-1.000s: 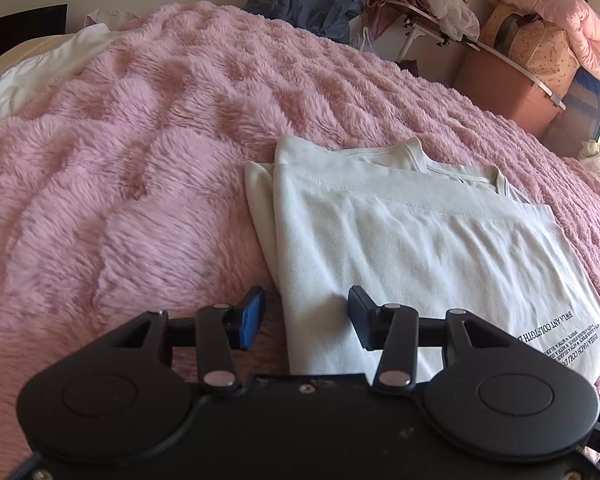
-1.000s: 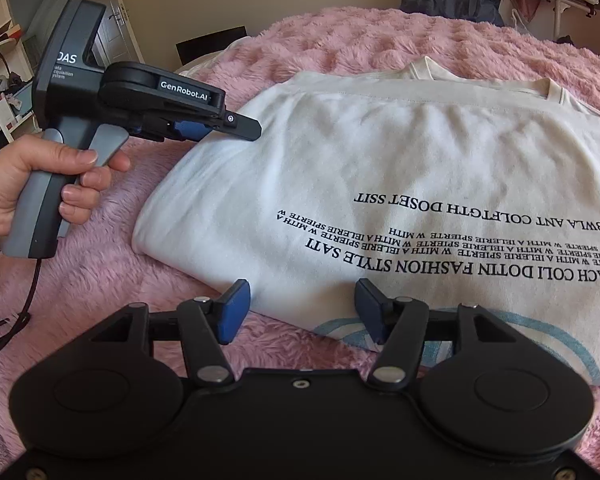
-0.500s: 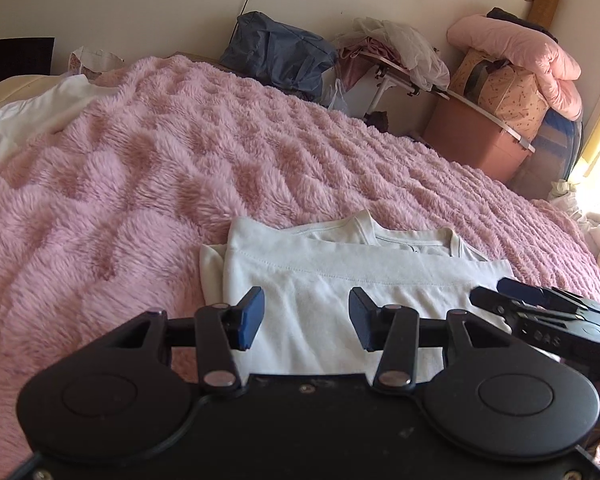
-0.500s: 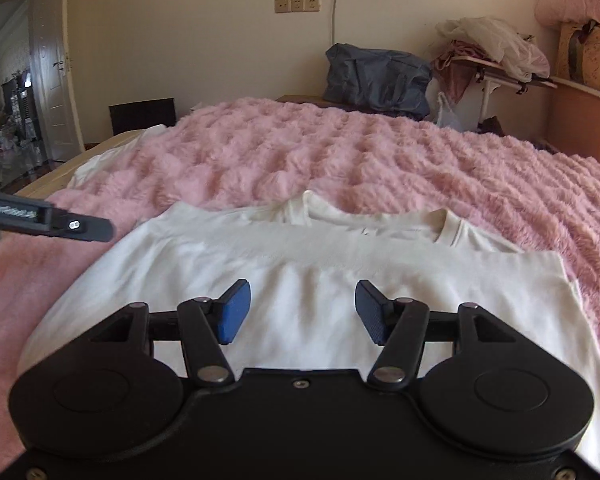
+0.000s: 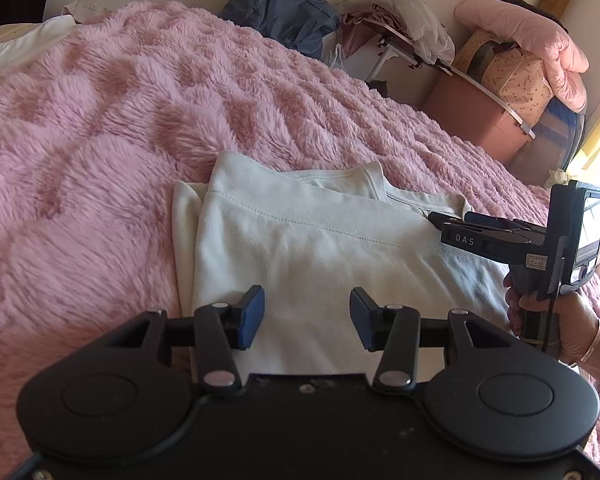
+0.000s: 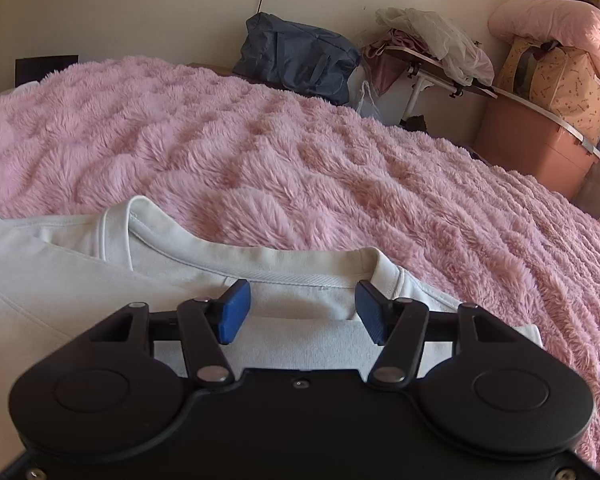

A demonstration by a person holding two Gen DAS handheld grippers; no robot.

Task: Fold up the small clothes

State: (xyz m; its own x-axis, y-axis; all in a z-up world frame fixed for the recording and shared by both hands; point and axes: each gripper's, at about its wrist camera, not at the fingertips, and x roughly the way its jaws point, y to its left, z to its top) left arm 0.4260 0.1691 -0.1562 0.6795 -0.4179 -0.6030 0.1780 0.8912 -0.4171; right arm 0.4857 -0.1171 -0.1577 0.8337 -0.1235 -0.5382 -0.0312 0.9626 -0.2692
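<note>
I have a white T-shirt point(image 5: 300, 248) lying folded on the pink fluffy blanket point(image 5: 112, 128) that covers the bed, near the blanket's near edge and well short of its far edge. Its ribbed collar point(image 6: 300, 264) faces the far side of the bed, and a folded-over layer with a stitched hem lies across the top.

My left gripper point(image 5: 307, 316) hovers over the shirt's left part, just inside its left folded edge. Its blue pads point(image 5: 252, 316) stand apart with bare cloth showing between them, and they grip nothing.

My right gripper point(image 6: 302, 310) sits over the collar end of the shirt, near its right corner. Its pads point(image 6: 232, 312) are also spread, with the neckband and a strip of fabric visible in the gap; I see no cloth pinched between them. From the left camera I can see that gripper's black body marked DAS reaching in from the right above the collar, with my right hand point(image 5: 556, 320) around its handle and a bangle on the wrist.

Beyond the far edge of the bed sit a dark blue bag point(image 6: 296, 60), a small cluttered table point(image 6: 432, 60), a brown storage box point(image 6: 536, 148) and a pink duvet point(image 6: 560, 28) on top of a patterned bag.
</note>
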